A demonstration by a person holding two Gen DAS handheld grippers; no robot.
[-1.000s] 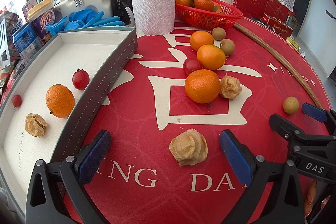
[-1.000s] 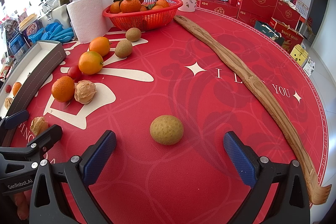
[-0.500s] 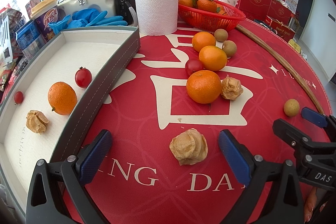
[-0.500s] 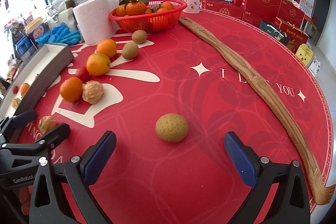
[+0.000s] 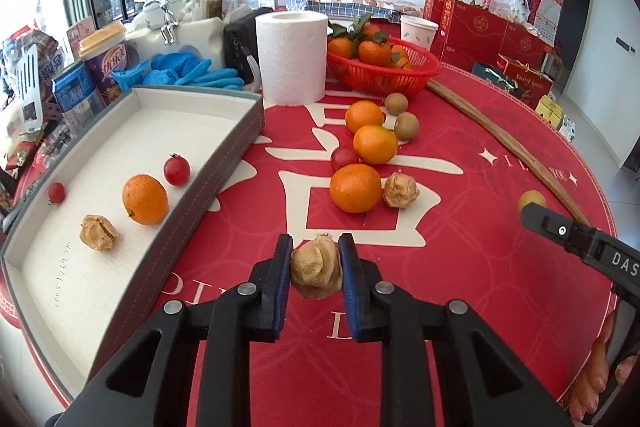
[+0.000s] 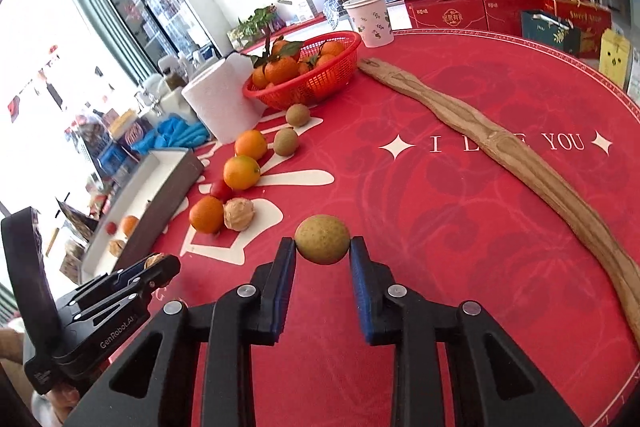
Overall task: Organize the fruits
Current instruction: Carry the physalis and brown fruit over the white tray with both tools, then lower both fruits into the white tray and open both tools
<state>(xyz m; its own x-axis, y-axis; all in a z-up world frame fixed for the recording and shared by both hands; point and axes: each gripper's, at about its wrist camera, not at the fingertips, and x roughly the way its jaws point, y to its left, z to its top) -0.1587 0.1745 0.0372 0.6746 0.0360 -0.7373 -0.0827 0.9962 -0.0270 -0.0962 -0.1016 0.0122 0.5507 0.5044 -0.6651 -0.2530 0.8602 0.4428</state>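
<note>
Both grippers had just closed: the left gripper (image 5: 315, 269) clamped on a papery husked physalis (image 5: 316, 267), the right gripper (image 6: 323, 259) on a round brown longan (image 6: 322, 239). Gentle pressure seemed wise while carrying them over the grey tray's (image 5: 224, 163) wall.

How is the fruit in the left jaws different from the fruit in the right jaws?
The husked fruit in the left gripper is wrinkled and papery; the round fruit in the right gripper is smooth and speckled. The husked fruit is pale tan and lumpy, the round fruit yellow-green and spherical. Both are small and clamped between shut blue jaws, which have just closed.
</note>
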